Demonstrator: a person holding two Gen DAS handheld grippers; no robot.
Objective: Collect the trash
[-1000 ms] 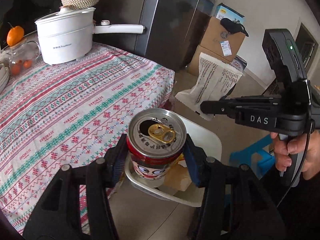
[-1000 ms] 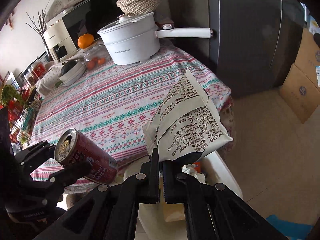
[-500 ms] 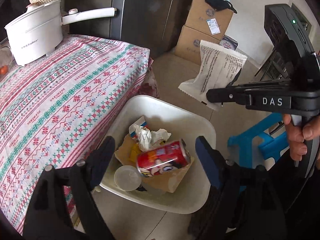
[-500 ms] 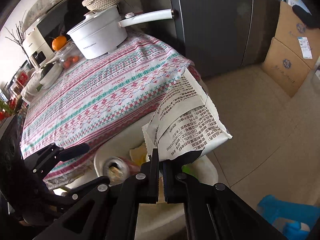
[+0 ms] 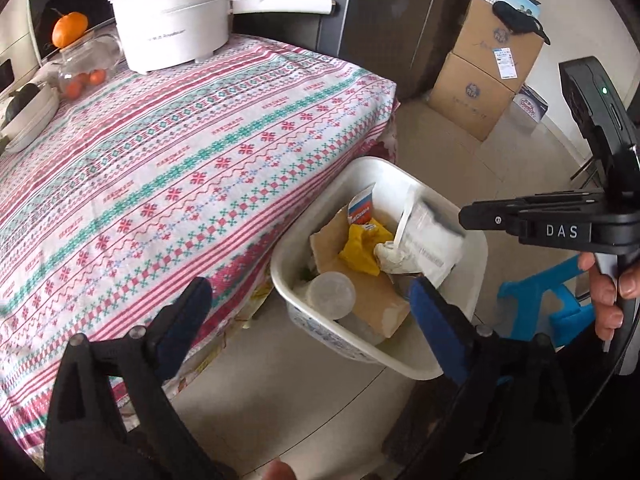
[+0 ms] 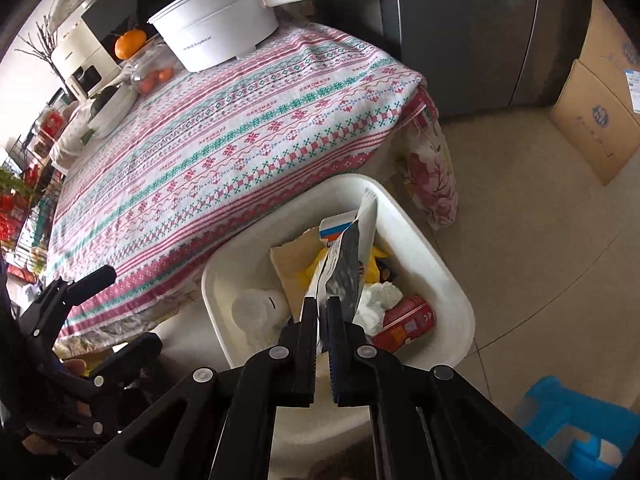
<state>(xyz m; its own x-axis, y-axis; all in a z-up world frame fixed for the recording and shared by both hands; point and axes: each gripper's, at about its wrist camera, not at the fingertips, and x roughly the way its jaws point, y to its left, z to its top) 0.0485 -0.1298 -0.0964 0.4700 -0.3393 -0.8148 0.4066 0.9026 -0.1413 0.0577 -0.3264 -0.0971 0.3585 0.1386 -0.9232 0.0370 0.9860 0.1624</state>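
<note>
A white trash bin [image 5: 380, 168] stands on the floor at the table's corner, holding cardboard, yellow wrap, a tissue and a clear lid. The red drink can [image 6: 404, 322] lies on its side inside it. My left gripper [image 5: 308, 290] hangs over the bin's near edge, its jaws opening wide with nothing between them. My right gripper [image 6: 321, 305] is above the bin, jaws opening with a narrow gap showing. The printed white wrapper [image 6: 352, 256] is blurred as it slips from those jaws into the bin [image 6: 452, 280]. In the left wrist view the wrapper [image 5: 430, 240] is just below the right gripper [image 5: 466, 216].
The table with a patterned cloth [image 5: 160, 160] is left of the bin and carries a white pot [image 5: 172, 28], a glass jar and an orange. Cardboard boxes [image 5: 480, 80] stand by the dark fridge. A blue stool [image 5: 552, 300] is right of the bin.
The can left my left gripper and dropped into the bin, and those jaws spread wide. My right jaws parted and the wrapper is sliding out. Both grippers came lower over the bin.
</note>
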